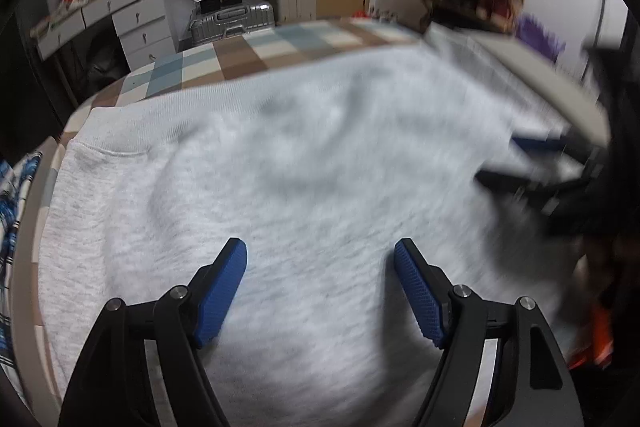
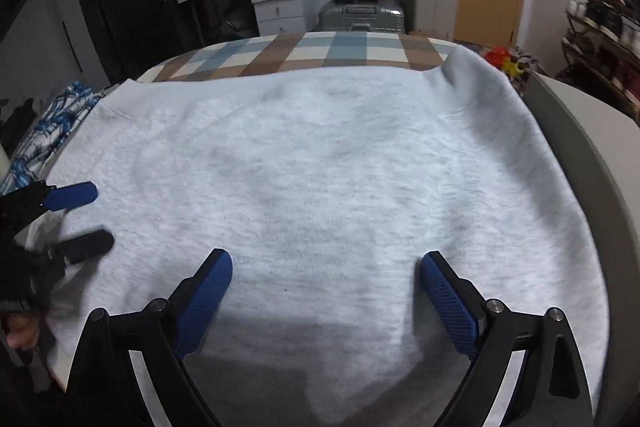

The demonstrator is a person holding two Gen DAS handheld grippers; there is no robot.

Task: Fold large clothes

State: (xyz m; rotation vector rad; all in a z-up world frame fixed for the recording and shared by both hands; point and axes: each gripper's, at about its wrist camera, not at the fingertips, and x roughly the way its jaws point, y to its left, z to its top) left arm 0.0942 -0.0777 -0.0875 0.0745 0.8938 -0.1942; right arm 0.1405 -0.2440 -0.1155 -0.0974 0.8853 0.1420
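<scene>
A large light grey sweatshirt (image 1: 300, 147) lies spread flat over the bed and fills most of both views (image 2: 320, 167). My left gripper (image 1: 320, 255) hovers just above its near part, open, with only fabric showing between the blue pads. The right gripper (image 2: 326, 261) is open too, wide above the near edge of the cloth, gripping nothing. In the right wrist view the left gripper (image 2: 76, 219) shows at the left edge, jaws apart over the sweatshirt's side, a hand (image 2: 20, 335) behind it. The right gripper (image 1: 520, 167) appears blurred at the right of the left wrist view.
A checked brown, blue and cream bed cover (image 2: 320, 51) shows beyond the sweatshirt. A blue and white patterned cloth (image 2: 52, 123) lies at the bed's left edge. A grey bed frame (image 2: 580, 131) curves along the right. Behind stand white drawers (image 2: 276, 3), a silver suitcase (image 2: 360, 15) and a shoe rack (image 2: 600, 19).
</scene>
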